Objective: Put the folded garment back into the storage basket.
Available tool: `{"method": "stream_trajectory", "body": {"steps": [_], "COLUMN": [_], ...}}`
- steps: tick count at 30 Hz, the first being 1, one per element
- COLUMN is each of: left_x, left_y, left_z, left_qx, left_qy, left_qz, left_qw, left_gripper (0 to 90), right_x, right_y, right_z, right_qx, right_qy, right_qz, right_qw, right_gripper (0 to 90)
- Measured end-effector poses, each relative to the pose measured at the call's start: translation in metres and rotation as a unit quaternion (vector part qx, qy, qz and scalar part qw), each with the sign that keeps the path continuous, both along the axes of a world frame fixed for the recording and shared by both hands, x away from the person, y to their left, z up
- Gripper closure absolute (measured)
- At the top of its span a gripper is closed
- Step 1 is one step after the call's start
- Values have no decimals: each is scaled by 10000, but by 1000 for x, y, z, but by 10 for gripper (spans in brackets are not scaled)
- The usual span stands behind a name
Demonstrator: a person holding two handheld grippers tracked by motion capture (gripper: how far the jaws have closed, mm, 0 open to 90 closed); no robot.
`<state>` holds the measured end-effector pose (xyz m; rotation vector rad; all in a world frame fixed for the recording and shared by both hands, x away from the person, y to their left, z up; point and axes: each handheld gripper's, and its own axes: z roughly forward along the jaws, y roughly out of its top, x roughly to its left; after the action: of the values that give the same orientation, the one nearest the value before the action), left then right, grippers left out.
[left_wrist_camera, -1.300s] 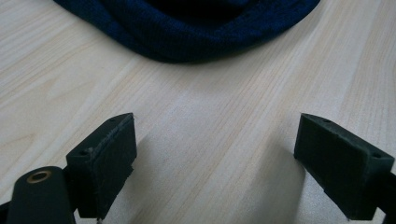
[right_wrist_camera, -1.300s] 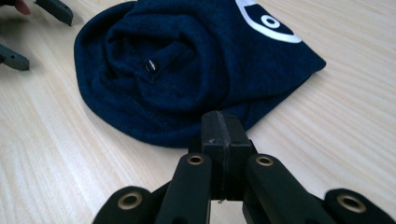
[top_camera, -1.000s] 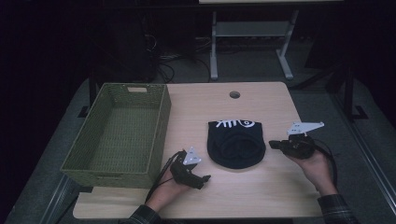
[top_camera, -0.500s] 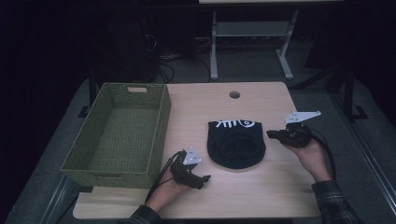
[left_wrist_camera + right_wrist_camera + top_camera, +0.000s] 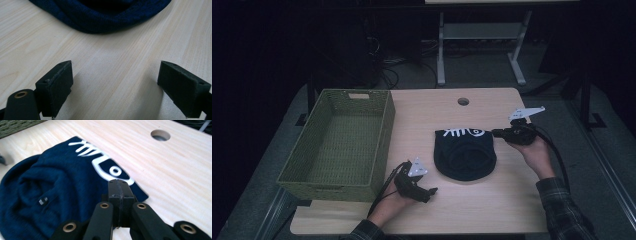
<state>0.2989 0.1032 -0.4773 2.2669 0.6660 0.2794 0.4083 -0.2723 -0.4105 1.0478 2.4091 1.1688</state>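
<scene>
A dark navy knit hat (image 5: 464, 152) with a white design lies flat at the table's centre. My left gripper (image 5: 432, 191) rests on the table to the hat's near left, its jaws wide open with bare wood between them. In the left gripper view (image 5: 115, 85) the hat's rim (image 5: 100, 15) lies a short way ahead. My right gripper (image 5: 494, 132) is held at the hat's far right corner, pointing left. In the right gripper view its jaws (image 5: 119, 187) are pressed shut with nothing between them, just above the edge of the hat (image 5: 50, 195).
A green woven basket (image 5: 384, 135) stands empty on the table's left side, close to my left hand. A round cable hole (image 5: 463, 101) sits in the tabletop near the far edge, beyond the hat. A metal stand and cables are on the floor behind the table.
My right gripper has moved away from the person and slightly left, from beside the hat's middle up to its far right corner. The left gripper and the hat have stayed put.
</scene>
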Motion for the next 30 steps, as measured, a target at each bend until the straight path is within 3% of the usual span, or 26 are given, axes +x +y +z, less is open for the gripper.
{"method": "stream_trajectory", "body": {"steps": [6, 7, 11, 21, 30], "left_x": [0, 0, 0, 0, 0], "left_y": [0, 0, 0, 0, 0], "left_z": [0, 0, 0, 0, 0], "left_qx": [0, 1, 30, -6, -3], "left_qy": [0, 2, -6, 5, 2], "left_qz": [2, 4, -11, 9, 4], "left_qw": [10000, 10000, 10000, 10000, 10000], "left_gripper": [121, 121, 121, 121, 121], "right_x": [19, 26, 35, 65, 77], "right_y": [6, 9, 12, 18, 14], "right_z": [0, -1, -3, -27, -46], "right_qx": [-58, -125, -114, -341, -391], "right_qy": [-18, 89, 77, 402, 659], "right_qz": [75, 27, -23, -194, -336], "right_qw": [10000, 9999, 9999, 9984, 9965], "right_gripper": [900, 900, 900, 900, 900]}}
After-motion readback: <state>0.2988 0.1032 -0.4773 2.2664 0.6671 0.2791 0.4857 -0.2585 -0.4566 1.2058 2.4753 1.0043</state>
